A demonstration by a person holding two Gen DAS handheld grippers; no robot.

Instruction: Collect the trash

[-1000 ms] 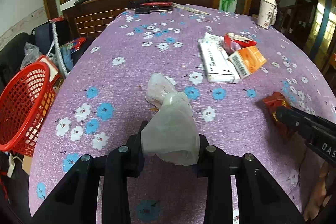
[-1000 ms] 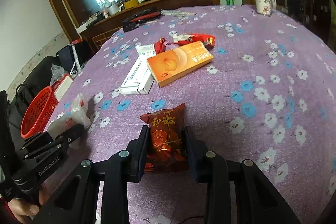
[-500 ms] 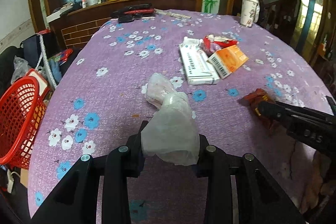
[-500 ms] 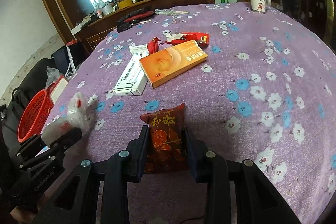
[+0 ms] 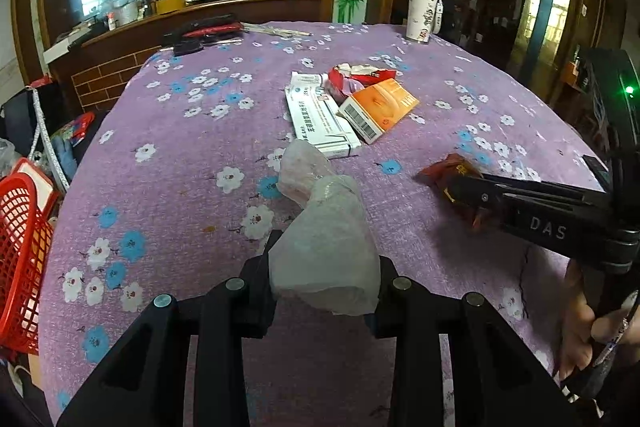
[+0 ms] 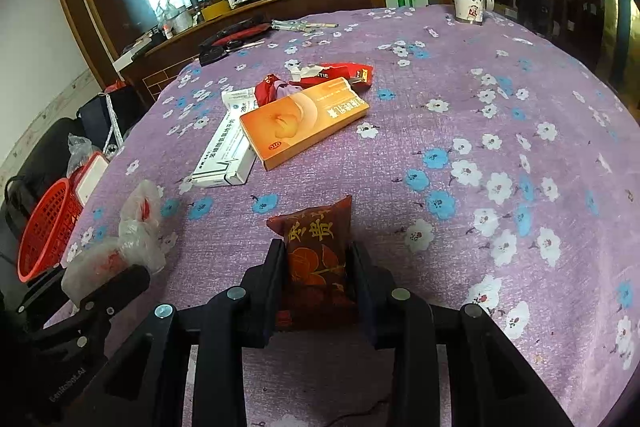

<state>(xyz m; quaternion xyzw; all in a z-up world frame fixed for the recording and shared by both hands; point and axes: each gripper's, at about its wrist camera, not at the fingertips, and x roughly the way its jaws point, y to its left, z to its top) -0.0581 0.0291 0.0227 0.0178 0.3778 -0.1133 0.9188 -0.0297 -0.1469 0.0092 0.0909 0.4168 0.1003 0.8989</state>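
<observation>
Clamping a crumpled plastic bag [image 5: 326, 259], the left tongs [image 5: 324, 283] hide its lower end; right tongs [image 6: 318, 283] grip a half-hidden red packet [image 6: 318, 255].

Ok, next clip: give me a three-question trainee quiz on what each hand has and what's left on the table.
1. True or false: the left gripper holds a crumpled plastic bag.
2. What sits between the right gripper fingers? A) orange box B) dark red snack packet C) cup
3. Fill in: the red basket sits off the table's ____ edge in both views.

Key: 1 true. 2 B, the dark red snack packet; the orange box lies on the tablecloth. 3 left.
</observation>
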